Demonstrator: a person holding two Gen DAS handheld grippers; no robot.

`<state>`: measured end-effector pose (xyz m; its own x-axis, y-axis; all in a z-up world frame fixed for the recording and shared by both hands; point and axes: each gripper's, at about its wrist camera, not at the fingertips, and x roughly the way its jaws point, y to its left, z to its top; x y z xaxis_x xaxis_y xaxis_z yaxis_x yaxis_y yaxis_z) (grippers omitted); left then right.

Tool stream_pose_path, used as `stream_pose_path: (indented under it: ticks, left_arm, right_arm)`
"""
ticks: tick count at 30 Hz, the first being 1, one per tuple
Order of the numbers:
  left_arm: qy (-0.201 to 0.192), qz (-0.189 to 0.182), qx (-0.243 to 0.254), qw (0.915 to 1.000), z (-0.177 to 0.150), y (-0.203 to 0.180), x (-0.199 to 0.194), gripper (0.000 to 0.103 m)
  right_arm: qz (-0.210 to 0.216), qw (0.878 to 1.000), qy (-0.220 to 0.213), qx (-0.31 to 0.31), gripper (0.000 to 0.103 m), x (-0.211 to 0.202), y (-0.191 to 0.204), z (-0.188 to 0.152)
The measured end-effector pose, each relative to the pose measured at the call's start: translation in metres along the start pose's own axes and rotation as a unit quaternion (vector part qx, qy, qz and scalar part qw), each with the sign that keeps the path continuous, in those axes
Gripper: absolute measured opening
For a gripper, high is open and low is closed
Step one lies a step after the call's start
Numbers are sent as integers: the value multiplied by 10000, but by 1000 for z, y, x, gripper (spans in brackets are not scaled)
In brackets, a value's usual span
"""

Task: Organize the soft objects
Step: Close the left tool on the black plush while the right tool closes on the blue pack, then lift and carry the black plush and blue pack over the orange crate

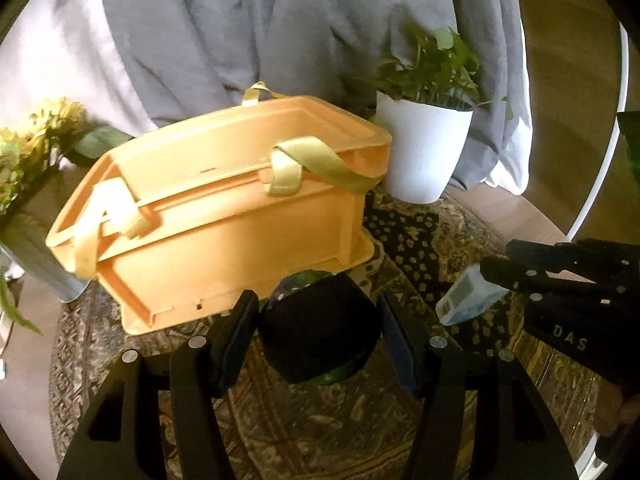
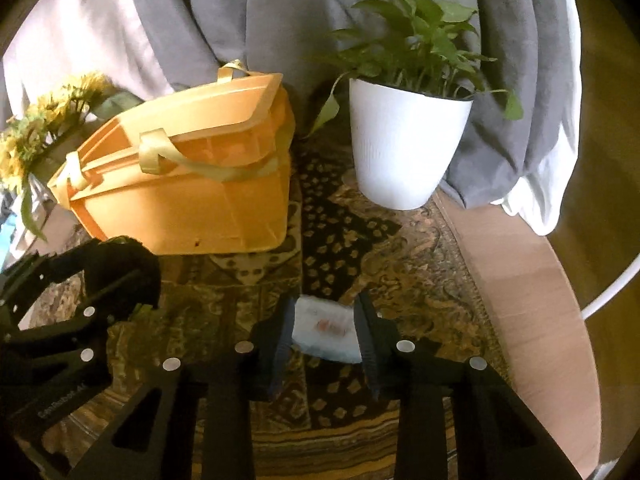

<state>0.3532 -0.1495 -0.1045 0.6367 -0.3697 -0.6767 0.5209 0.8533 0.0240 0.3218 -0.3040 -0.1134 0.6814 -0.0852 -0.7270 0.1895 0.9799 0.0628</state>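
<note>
Left wrist view: the left gripper (image 1: 318, 334) clasps a dark roll (image 1: 318, 332) above the patterned cloth (image 1: 420, 248), just before the orange bin (image 1: 224, 216). Right wrist view: the right gripper (image 2: 324, 334) pinches a pale packet (image 2: 326, 332) near the white pot (image 2: 404, 144).

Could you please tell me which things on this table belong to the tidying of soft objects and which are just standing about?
Part of the job:
- black soft bundle, held in the left gripper
- pale soft packet, gripped by the right gripper
- orange bin with ribbon handles

Just standing about:
- potted plant
- yellow flowers
- patterned cloth
- grey curtain
</note>
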Motion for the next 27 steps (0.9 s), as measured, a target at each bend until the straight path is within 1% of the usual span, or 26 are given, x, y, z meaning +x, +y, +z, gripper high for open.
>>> stream_pose_path:
  ticks: [2, 4, 5, 6, 10, 12, 13, 15, 17, 20, 23, 25, 27]
  left_arm:
    - [3, 32, -40, 10000, -4, 1, -4, 61]
    - [27, -22, -72, 10000, -10, 0, -8, 61]
    - [51, -36, -71, 10000, -12, -1, -9, 61]
    - [84, -56, -65, 9999, -13, -2, -8, 61]
    - [154, -32, -70, 9999, -15, -3, -5, 61]
    - [131, -16, -59, 9999, -14, -3, -4, 61]
    - [120, -1, -51, 9999, -14, -3, -3, 61]
    - [95, 42, -27, 9999, -13, -3, -2, 61]
    - [106, 67, -4, 9999, -12, -2, 1, 61]
    - [148, 106, 0, 9998, -12, 1, 7, 61]
    - [221, 146, -46, 9996, -12, 5, 15, 61]
    - [245, 176, -56, 9995, -12, 6, 19, 61]
    - [263, 190, -58, 9995, -12, 7, 22, 61]
  right_arm:
    - [30, 10000, -30, 67, 36, -4, -2, -2]
    - [-3, 10000, -54, 65, 46, -7, -2, -6]
    - [-53, 10000, -61, 39, 56, -7, -2, -8]
    - [-71, 9999, -51, 49, 62, -6, -2, -9]
    - [-32, 9997, 44, 237, 65, 3, -8, -12]
    - [-74, 9992, 59, 384, 82, 8, -12, -12]
    - [-60, 9987, 38, 512, 83, 10, -15, -13]
    - [16, 9978, 38, 655, 83, 17, -18, -14]
    - [16, 9978, 105, 648, 83, 24, -17, -14]
    - [-38, 9980, 104, 628, 83, 34, -15, -14]
    - [-115, 9981, 196, 575, 83, 45, -12, -13]
    - [-134, 9980, 235, 573, 81, 49, -12, -13]
    - [-204, 9979, 278, 548, 75, 53, -12, -12]
